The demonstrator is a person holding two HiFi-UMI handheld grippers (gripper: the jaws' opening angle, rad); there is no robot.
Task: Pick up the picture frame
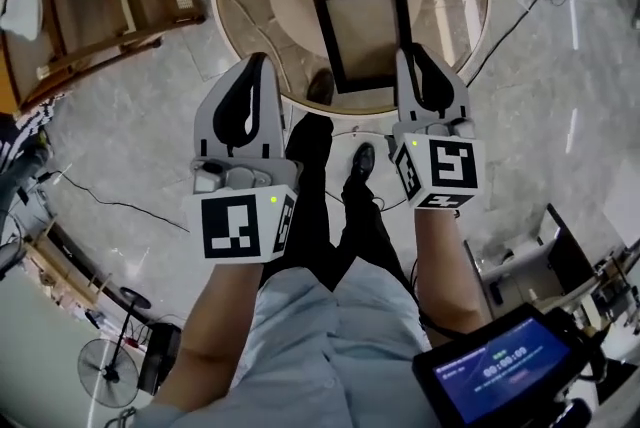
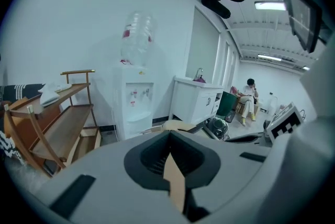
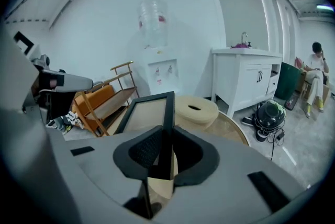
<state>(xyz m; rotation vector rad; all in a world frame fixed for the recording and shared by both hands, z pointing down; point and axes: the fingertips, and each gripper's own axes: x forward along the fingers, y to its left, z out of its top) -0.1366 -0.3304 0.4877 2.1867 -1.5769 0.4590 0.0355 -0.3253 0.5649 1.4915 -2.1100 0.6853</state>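
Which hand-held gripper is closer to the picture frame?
Right. The right hand-held gripper clamps the picture frame by its edge; the left hand-held gripper is apart, to its left.

White walls (image 3: pixel 78 24) rise over a pale, glossy stone floor (image 1: pixel 560 66). A wooden rack (image 2: pixel 57 123) with slatted shelves stands beside a white water dispenser (image 2: pixel 135 108) topped by a clear bottle (image 2: pixel 137 40). Further along is a white cabinet (image 3: pixel 246 81) with a tap. A round glass-topped table (image 1: pixel 455 16) stands nearby. Strip lights (image 2: pixel 269 6) glow on the ceiling.
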